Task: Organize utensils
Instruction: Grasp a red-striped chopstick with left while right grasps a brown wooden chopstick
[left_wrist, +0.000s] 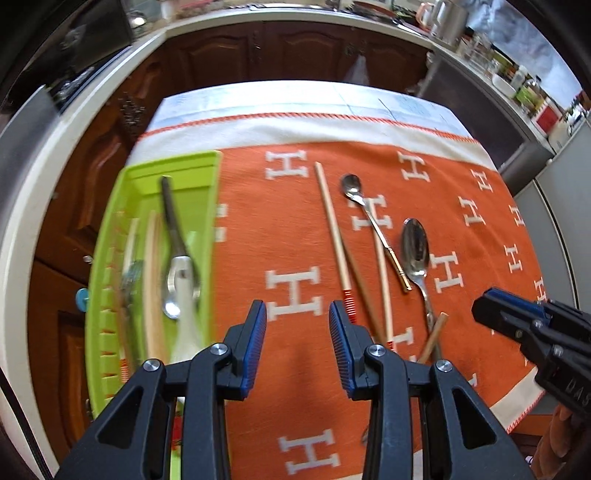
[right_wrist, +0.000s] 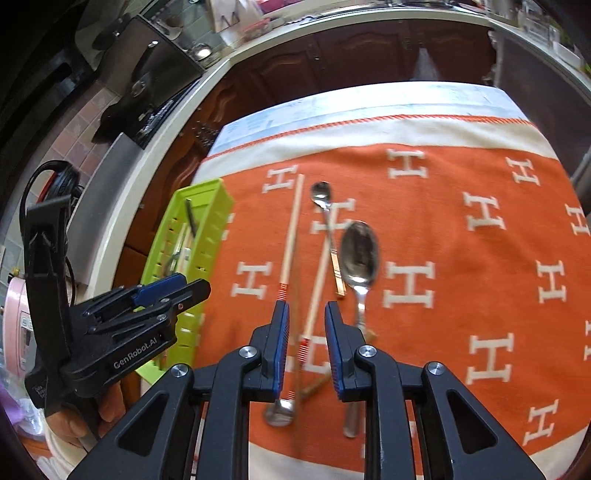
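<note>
Ribbed blue-padded left gripper (left_wrist: 297, 314), right gripper (right_wrist: 306, 314): jaws wide, empty; steel spoon (right_wrist: 359, 254) glossy, oval.

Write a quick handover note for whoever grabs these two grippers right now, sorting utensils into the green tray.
Left gripper: open, empty, over the cloth just right of the green tray.
Right gripper: open, empty, above the loose pile.
Done: the tray already holds a spoon, a fork and wooden chopsticks.
Left on the orange cloth: big spoon, small gold-handled spoon, long pale chopstick, several crossed chopsticks, and another metal utensil near the front edge.
Next, probably: pick from the pile and carry over to the tray.
</note>
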